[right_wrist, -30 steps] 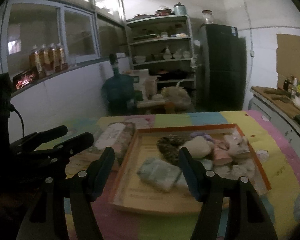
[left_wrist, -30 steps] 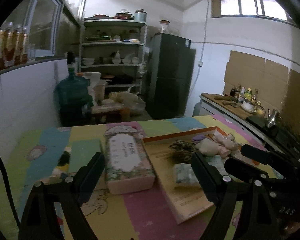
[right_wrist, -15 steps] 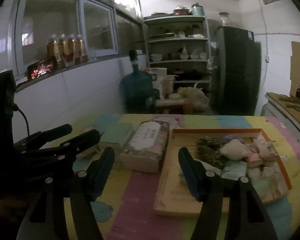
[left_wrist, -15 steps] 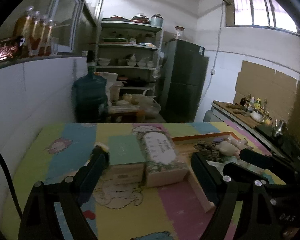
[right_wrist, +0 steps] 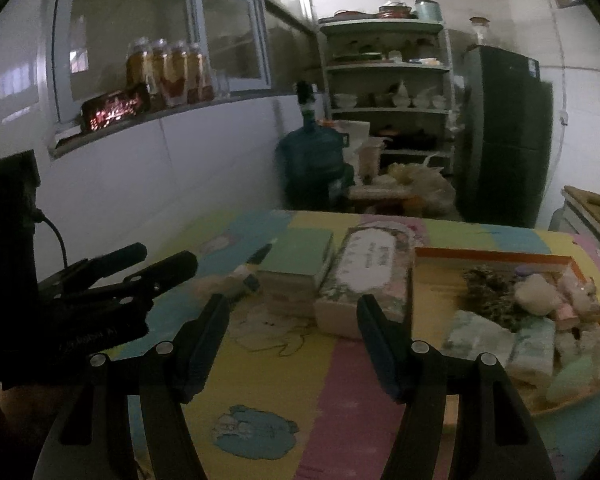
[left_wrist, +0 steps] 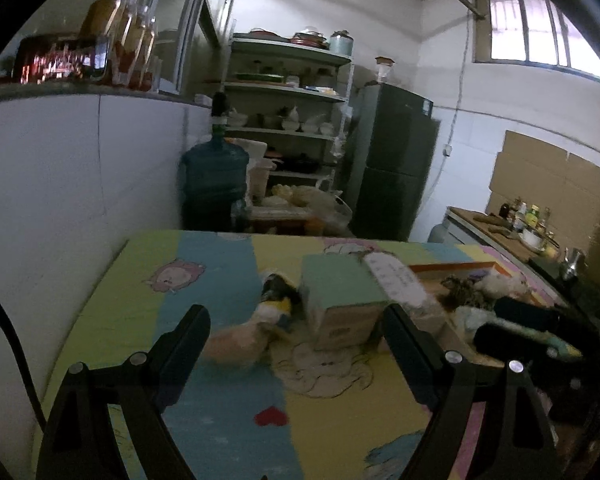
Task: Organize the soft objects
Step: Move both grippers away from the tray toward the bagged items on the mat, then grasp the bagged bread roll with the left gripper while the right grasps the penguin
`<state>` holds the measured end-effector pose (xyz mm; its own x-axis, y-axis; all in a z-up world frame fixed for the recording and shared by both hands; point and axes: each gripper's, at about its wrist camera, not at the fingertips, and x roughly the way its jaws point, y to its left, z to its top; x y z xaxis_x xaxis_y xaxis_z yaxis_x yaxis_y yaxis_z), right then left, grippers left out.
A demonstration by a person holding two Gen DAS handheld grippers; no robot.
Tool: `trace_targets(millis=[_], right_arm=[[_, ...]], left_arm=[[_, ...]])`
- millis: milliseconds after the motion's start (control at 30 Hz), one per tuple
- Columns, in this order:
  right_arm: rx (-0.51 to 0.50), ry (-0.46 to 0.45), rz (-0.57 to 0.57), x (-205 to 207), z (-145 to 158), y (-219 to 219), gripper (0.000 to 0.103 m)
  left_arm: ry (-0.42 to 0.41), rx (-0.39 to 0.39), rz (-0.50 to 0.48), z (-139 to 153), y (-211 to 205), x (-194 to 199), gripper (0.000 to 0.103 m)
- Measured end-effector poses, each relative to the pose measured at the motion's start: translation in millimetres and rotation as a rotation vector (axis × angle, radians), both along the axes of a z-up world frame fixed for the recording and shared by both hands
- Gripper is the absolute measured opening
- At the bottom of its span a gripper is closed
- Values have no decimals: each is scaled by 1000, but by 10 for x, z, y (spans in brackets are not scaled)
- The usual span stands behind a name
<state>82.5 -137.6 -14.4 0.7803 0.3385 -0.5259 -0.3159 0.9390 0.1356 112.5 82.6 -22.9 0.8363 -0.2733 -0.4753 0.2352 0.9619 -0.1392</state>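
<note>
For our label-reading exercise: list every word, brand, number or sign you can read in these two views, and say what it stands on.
Left gripper body: pale lettering, too faint to read.
Floral box: printed white panel, characters too blurred to read.
Green-topped box: front label unreadable.
Fridge: sticker too small to read.
Nothing is legible.

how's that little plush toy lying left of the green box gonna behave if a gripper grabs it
The plush toy looks soft and limp, sprawled flat on the mat, so it would probably squash and droop when pinched. It seems light for its size. It is unlikely to roll. The image is blurred, so its exact shape is unclear. It lies ahead of the open left gripper.
</note>
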Motion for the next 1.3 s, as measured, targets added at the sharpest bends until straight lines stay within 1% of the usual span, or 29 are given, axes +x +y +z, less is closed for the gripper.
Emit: trace_targets(millis=[33,133,233,367,433,500,600,633,667,700,733,767,833,900,967,1033,1133,1167,1300], right_arm=[[-1,2,2,1,-15,21,68],[-5,14,10,35,-52,82,68],[-12,19,14,57,-66,118,68],[-19,27,11,86,-81,127,68],[-22,30,5,92,-89,116,68],[-25,31,-4,93,-93,95,68],[-27,37,-18,106,-109,48,68],[-28,42,-23,118,-121,36,68],[-27,45,-25,131,-129,31,68],[-25,50,-25,147,-140,30,68],[-22,53,-23,161,-152,33,68],[-20,59,-19,181,-164,52,68],[-16,72,-6,215,-197,107,68],[-13,79,13,237,-224,174,68],[2,90,37,277,-248,275,68],[28,101,61,325,-257,372,68],[80,111,103,462,-242,604,68],[89,113,110,504,-235,673,68],[134,155,115,829,-273,1009,68]], left_arm=[[2,4,-3,-23,46,11,88],[14,53,-28,-120,191,95,88],[43,106,-110,-212,246,269,88],[80,185,-217,-338,182,514,88],[105,209,-249,-418,156,661,88],[148,230,-260,-520,138,830,88],[195,257,-243,-641,121,977,88],[211,256,-239,-671,128,1003,85],[246,251,-232,-717,133,1044,80],[276,243,-226,-763,143,1081,66],[305,233,-222,-810,149,1110,56],[324,220,-218,-841,156,1119,56],[310,205,-212,-819,173,1083,53],[297,198,-213,-806,190,1017,52],[277,203,-179,-781,222,916,52],[250,189,-133,-732,283,792,52],[204,116,-55,-642,438,549,51],[178,76,-12,-603,521,422,51],[95,-34,134,-524,835,62,52]])
